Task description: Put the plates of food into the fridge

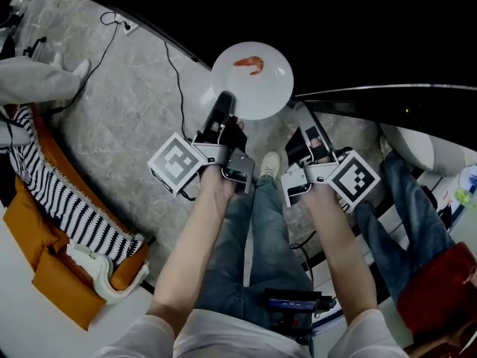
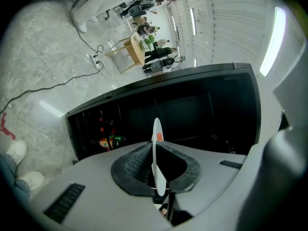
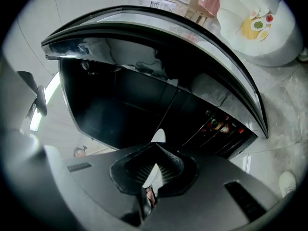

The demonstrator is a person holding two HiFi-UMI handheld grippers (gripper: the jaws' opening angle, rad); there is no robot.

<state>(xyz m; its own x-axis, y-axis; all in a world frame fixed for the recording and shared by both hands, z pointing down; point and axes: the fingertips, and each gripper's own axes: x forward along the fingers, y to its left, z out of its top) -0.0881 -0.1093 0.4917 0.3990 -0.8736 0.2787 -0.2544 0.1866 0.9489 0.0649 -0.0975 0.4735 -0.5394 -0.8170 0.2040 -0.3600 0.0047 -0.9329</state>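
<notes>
A white plate (image 1: pixel 252 88) carrying an orange shrimp (image 1: pixel 250 64) hangs level in front of the dark open fridge (image 1: pixel 358 36). My left gripper (image 1: pixel 223 103) is shut on the plate's near left rim, and my right gripper (image 1: pixel 301 112) is shut on its right rim. In the left gripper view the plate (image 2: pixel 157 153) stands edge-on between the jaws of the left gripper (image 2: pixel 157 170), with the fridge interior (image 2: pixel 192 114) behind it. In the right gripper view the plate's rim (image 3: pixel 155 173) is likewise pinched in the right gripper (image 3: pixel 155 170).
Bottles (image 2: pixel 108 141) stand in the fridge's lower left part. A black cable (image 1: pixel 177 80) runs over the marble floor. An orange sofa (image 1: pixel 45 267) with a striped cloth (image 1: pixel 59 192) lies left; a red seat (image 1: pixel 440 282) is at the right.
</notes>
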